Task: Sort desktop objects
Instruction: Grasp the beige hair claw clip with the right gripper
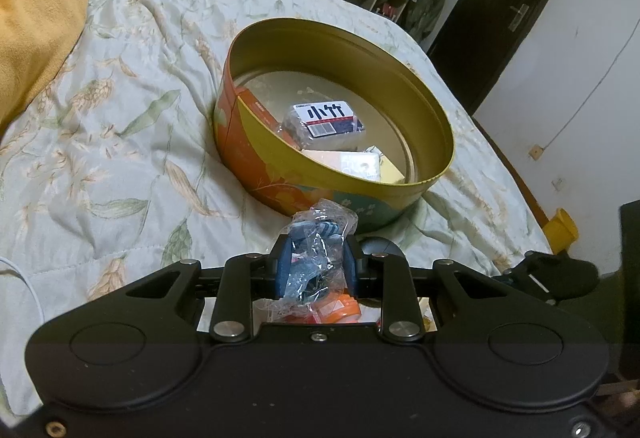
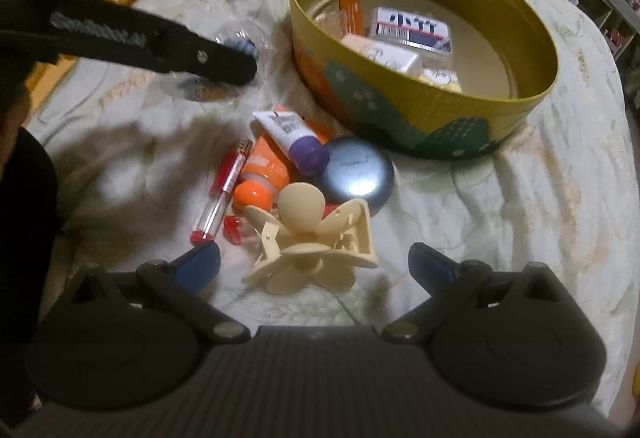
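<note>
My left gripper [image 1: 318,250] is shut on a crumpled clear bag [image 1: 320,230] with something blue inside, held just short of the round tin [image 1: 256,162]. In the right wrist view, the left gripper [image 2: 240,70] shows as a black arm to the left of the tin [image 2: 420,110]. My right gripper [image 2: 313,252] is open, its blue pads on either side of a beige flower hair claw [image 2: 300,206] lying on the quilt. Beyond the claw lie a white tube with a purple cap [image 2: 288,134], an orange tube [image 2: 260,174], a red pen [image 2: 224,190] and a grey round compact [image 2: 356,174].
The tin holds a barcoded box [image 1: 324,122], an orange box [image 1: 256,106] and a pale packet [image 1: 352,162]. A yellow pillow [image 1: 36,18] lies at the far left of the floral quilt [image 1: 100,158]. The bed's edge drops off to the right, near a dark door [image 1: 500,6].
</note>
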